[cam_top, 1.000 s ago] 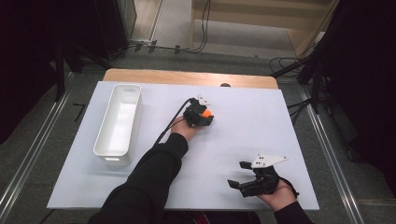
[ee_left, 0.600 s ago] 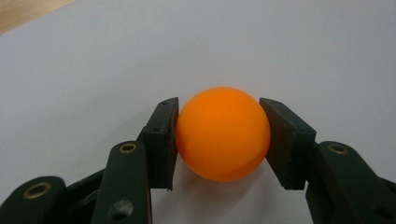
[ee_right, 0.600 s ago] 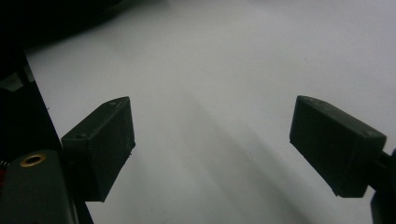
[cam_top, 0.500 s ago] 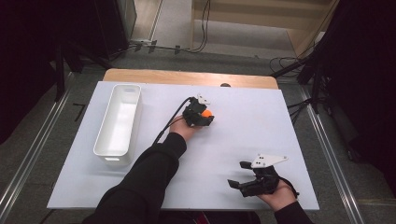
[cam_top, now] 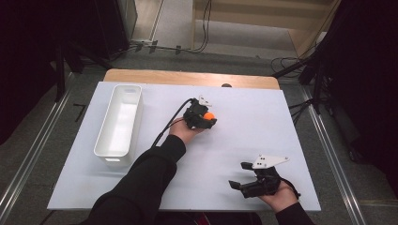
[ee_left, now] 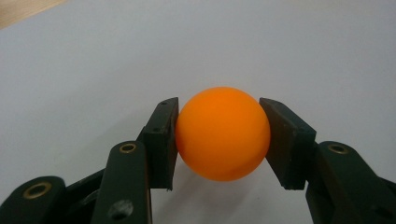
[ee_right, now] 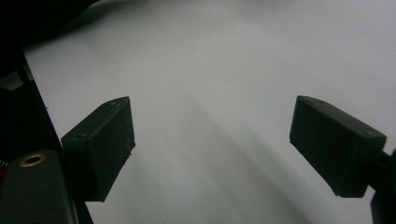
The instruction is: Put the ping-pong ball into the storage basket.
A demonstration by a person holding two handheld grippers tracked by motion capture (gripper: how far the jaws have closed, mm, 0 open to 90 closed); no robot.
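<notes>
Left gripper (cam_top: 208, 121): near the middle of the bench, a little toward the far side; held in the person's left hand; fingers (ee_left: 161, 140) clenched on the orange ball, one pad against each side; cable trails back along the dark sleeve
Orange ball (ee_left: 222, 133): gripped between the left gripper's two fingers at about its widest part; round, plain, matt orange; in the high view it shows as a small orange spot at the gripper's tip (cam_top: 208, 115); a faint shadow lies on the white surface below it; whether it rests on the surface or sits just above cannot be told
Right gripper (cam_top: 240, 177): at the near right corner of the bench, held in the person's right hand; fingers (ee_right: 102, 140) released and spread wide, nothing between them; grey three-cornered plate on top; well apart from the left gripper and the ball
White bin (cam_top: 118, 123): long, narrow, rectangular; stands on the left part of the bench, its long side running from near to far; nothing visible inside; well apart from both grippers
Bench (cam_top: 263, 117): covered by a white sheet; a strip of bare wood shows along the far edge
Left sleeve (cam_top: 141, 183): dark; reaches from the bottom edge toward the middle of the bench, passing just to the right of the bin's near end
</notes>
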